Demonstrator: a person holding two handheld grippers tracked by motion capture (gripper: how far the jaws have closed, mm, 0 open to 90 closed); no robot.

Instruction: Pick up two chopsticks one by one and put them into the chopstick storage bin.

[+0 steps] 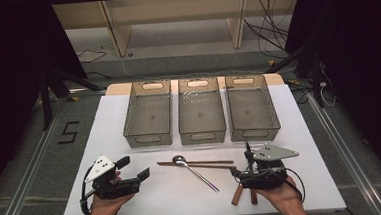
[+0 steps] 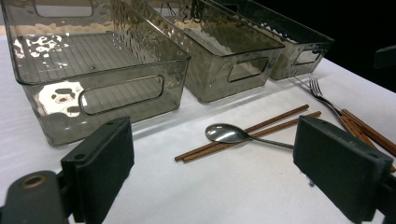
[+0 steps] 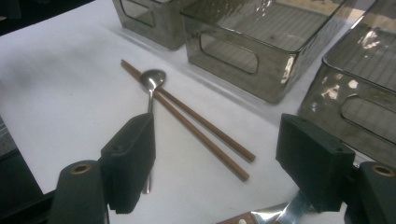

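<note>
From the high view, three smoky plastic bins (image 1: 147, 115), (image 1: 201, 112), (image 1: 252, 108) stand side by side at the far part of the white tabletop (image 1: 133, 191), and all three look empty. The cutlery lies loose in front of them: a pair of chopsticks (image 1: 197, 162) running across, a spoon (image 1: 195, 171) lying over them with its bowl toward the bins, and wooden-handled pieces (image 1: 240, 194) partly under the right hand. So the sorting, as I judge it, has not begun — everything is left to do. The left tool (image 1: 134, 168) sits at the near left, apart from the cutlery, its jaws spread; the right tool (image 1: 250, 151) hovers near the right ends of the chopsticks.

In the left gripper view, the left tool (image 2: 233, 163) stands wide open and holds nothing. Between its jaws lie the spoon (image 2: 231, 134) and chopsticks (image 2: 247, 133) farther off, with a fork (image 2: 322, 95) on a wooden handle to the right, just short of the bins.

In the right gripper view, the right tool (image 3: 229, 161) is also wide open and empty — the chopsticks (image 3: 196, 121) run between its jaws, the spoon (image 3: 152, 84) crosses them near the left jaw, and a metal blade or handle end (image 3: 261, 215) shows at the bottom edge; I cannot tell whether the jaws touch anything.
</note>
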